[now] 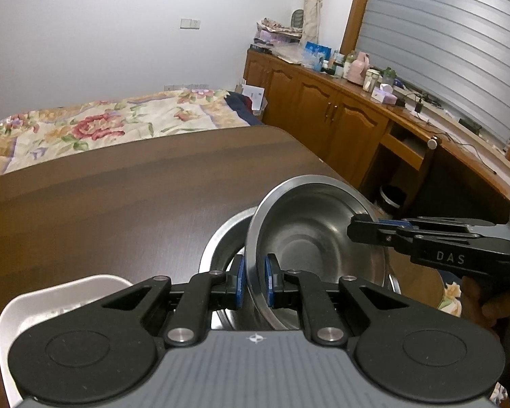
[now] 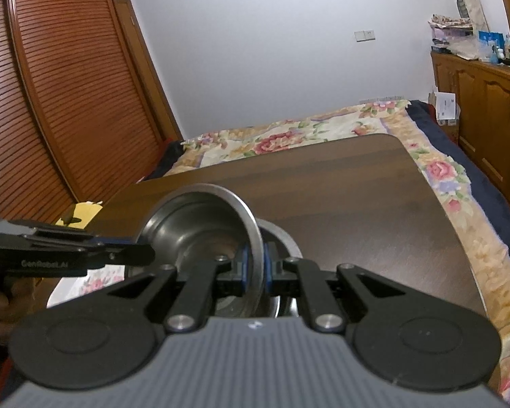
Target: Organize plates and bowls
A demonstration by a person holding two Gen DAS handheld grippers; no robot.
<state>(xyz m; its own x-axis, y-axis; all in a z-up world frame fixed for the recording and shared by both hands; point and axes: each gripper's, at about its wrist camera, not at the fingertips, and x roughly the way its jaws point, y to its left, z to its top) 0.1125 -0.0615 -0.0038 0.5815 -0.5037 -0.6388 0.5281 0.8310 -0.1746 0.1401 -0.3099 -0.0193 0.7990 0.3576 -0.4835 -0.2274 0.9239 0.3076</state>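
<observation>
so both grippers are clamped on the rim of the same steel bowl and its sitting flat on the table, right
Not quite. Both the left gripper and the right gripper are clamped on the rim of the same steel bowl, but it is tilted steeply over a second steel bowl, not flat on the table, as the left wrist view shows.

Each camera sits just behind its own tool and looks forward along the two fingers, low over the dark wooden bench (image 1: pixel 119 197). The left wrist view faces across the bench toward the bed (image 1: pixel 102 129), with the wooden cabinets (image 1: pixel 323 108) and window on its right side. The right wrist view faces the same bed (image 2: pixel 323 132) from further right, with a louvred wardrobe (image 2: pixel 68 85) on its left. Both views are very close to the tilted steel bowl (image 1: pixel 309 238), and each shows the other tool coming in from the side: the right tool (image 1: pixel 360 229) in the left view, the left tool (image 2: pixel 146 253) in the right view.
</observation>
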